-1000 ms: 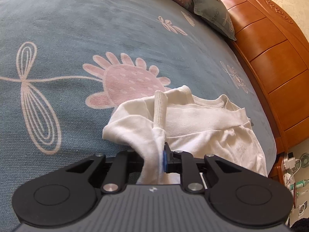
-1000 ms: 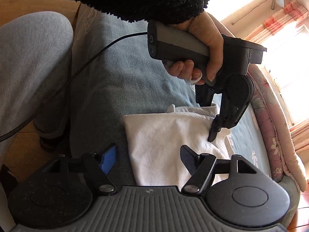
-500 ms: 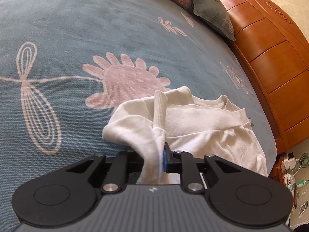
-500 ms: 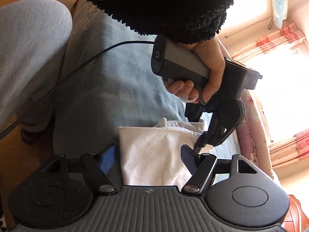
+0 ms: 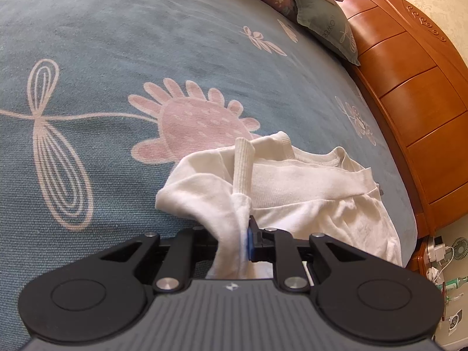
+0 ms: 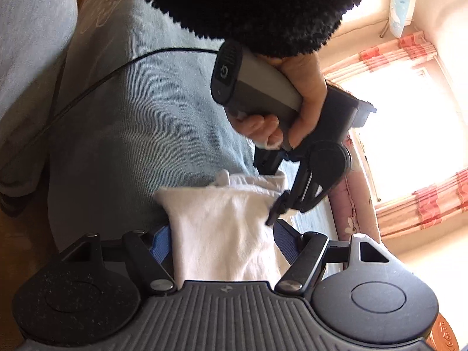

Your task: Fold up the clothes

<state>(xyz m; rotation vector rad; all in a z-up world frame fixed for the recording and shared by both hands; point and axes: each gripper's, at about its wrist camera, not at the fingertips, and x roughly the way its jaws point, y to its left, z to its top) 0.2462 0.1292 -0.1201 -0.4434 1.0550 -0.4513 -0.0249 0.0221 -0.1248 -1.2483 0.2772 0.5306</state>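
The left gripper (image 5: 244,235) is clamped on a gathered fold of the white long-sleeved top (image 5: 298,187); the jaws stand nearly together with the cloth pinched between them, and the blue pad of one finger presses against the fabric. Ahead of this gripper the garment lies bunched on the blue bedspread (image 5: 122,46), its ribbed cuff (image 5: 242,161) standing upright just beyond the fingertips and the neckline further ahead and to the right of the tool. A pink flower print (image 5: 199,122) on the bedspread lies beyond the garment. To the right of the gripper runs the wooden headboard (image 5: 409,87), with a grey-green pillow (image 5: 327,26) leaning against it at the far end.

The right gripper (image 6: 223,244) stands with its jaws wide apart. A flat part of the same white top (image 6: 222,228) lies between the two blue-padded fingers; the left pad (image 6: 159,244) sits at the cloth's edge, but neither pad is seen pressing on it. Just ahead of this gripper, the person's left hand (image 6: 292,108) grips the grey handle of the other tool, whose fingertips meet the cloth near the right gripper's right finger. A black fleece sleeve (image 6: 248,3) covers the arm above it. A black cable (image 6: 102,82) trails across the bedspread to the left. Pink-striped curtains (image 6: 418,193) hang at a bright window to the far right.
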